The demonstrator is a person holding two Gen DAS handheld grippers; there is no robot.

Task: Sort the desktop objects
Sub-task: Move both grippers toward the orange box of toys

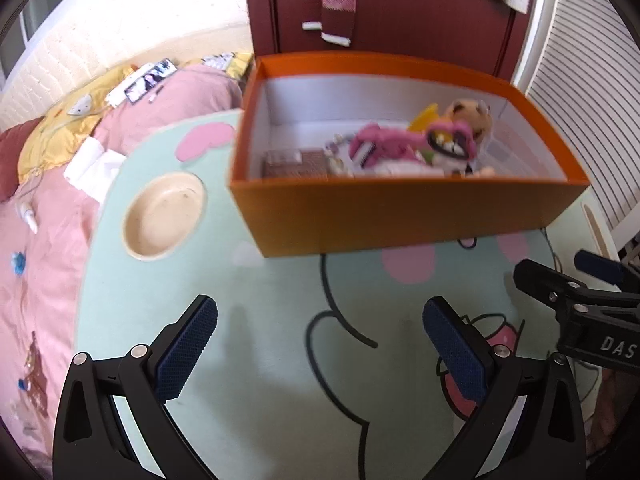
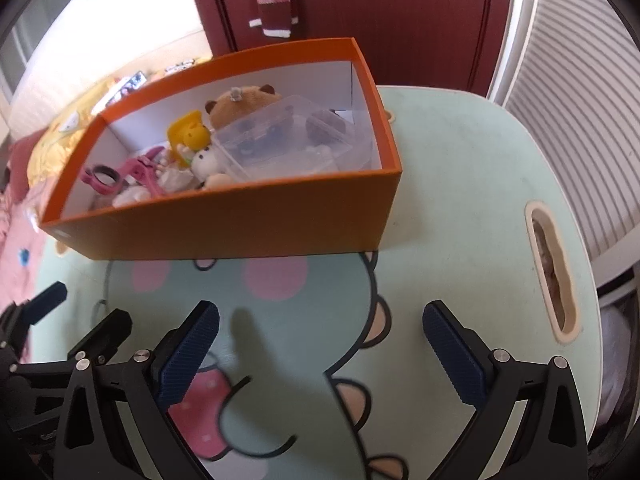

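Observation:
An orange box [image 1: 400,212] [image 2: 240,224] with white inner walls stands on the mint-green cartoon table [image 1: 280,360] [image 2: 460,200]. Inside it lie a brown plush toy [image 1: 470,116] [image 2: 236,106], a pink toy [image 1: 384,144], a yellow toy [image 2: 190,132], pink rings [image 2: 102,178] and a clear plastic case [image 2: 288,140]. My left gripper [image 1: 320,348] hovers open over the bare table in front of the box, holding nothing. My right gripper [image 2: 320,348] is open too, empty, nearer the box's right end. Each gripper shows at the edge of the other's view.
A round cup recess [image 1: 164,216] is sunk in the table left of the box, and a slot handle [image 2: 552,272] is cut near its right edge. A pink and yellow bed [image 1: 48,220] with a phone [image 1: 150,80] lies left. A dark red wardrobe [image 1: 400,12] stands behind.

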